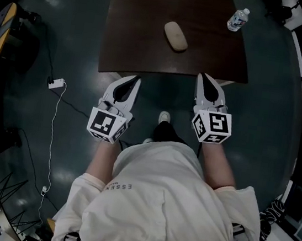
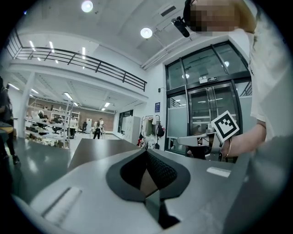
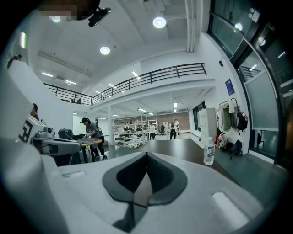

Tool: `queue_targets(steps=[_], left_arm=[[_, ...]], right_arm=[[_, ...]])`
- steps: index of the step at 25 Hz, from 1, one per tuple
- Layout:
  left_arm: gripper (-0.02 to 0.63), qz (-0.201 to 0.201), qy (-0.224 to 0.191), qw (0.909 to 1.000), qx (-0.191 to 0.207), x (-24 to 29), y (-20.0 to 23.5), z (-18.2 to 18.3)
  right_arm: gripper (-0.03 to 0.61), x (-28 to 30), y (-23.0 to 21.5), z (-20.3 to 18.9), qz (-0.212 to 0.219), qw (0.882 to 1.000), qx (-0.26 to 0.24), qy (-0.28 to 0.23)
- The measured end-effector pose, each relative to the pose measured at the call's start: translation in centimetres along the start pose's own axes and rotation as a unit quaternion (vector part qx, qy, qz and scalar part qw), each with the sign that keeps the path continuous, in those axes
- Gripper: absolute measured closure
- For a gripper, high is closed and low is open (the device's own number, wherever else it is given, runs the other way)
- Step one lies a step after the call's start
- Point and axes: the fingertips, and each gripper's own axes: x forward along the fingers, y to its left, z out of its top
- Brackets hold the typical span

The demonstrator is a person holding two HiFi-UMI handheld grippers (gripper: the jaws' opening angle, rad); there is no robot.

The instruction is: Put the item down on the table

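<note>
A beige oval item (image 1: 175, 36) lies alone on the dark brown table (image 1: 135, 37), near its middle. Both grippers hang just short of the table's near edge, side by side, well apart from the item. My left gripper (image 1: 137, 79) is shut, its jaws meeting at the tip with nothing between them; its own view shows the same (image 2: 146, 151). My right gripper (image 1: 202, 76) is shut and empty too, its jaws closed to a point (image 3: 146, 154). The item does not show in either gripper view, only the tabletop (image 3: 178, 146) stretching ahead.
A clear water bottle (image 1: 238, 19) stands at the table's far right corner, also seen upright in the right gripper view (image 3: 209, 151). On the dark floor at left lies a white power strip (image 1: 56, 83) with a trailing cable. Other people work at benches far off (image 3: 91, 135).
</note>
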Motion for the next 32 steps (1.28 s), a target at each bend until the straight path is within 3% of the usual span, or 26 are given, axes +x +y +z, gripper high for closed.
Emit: queue_targets(steps=[6,11,15,32], left_arm=[[0.597,-0.004,-0.006,0.9999,-0.010,-6.2,-1.7,-1.5],[0.597,-0.010,-0.011,0.9998,-0.013,-9.6,-3.6,-2.1],[0.597,-0.007,-0.019,0.9998,-0.008,-11.8,-4.8,-1.5],[0.597,-0.004,-0.034,0.9994,0.002,-14.2,-9.2,-0.2]], right_arm=[[0.586,-5.1,4.2,-0.7,-0.010,1.000,-0.010,-0.009],[0.586,-8.9,6.7,-1.6,0.008,0.999,0.032,-0.016],[0.586,-10.6,8.1,-1.8,0.013,1.000,0.024,-0.013],[0.586,-16.6,9.2,-2.3,0.034,0.999,-0.031,-0.018]])
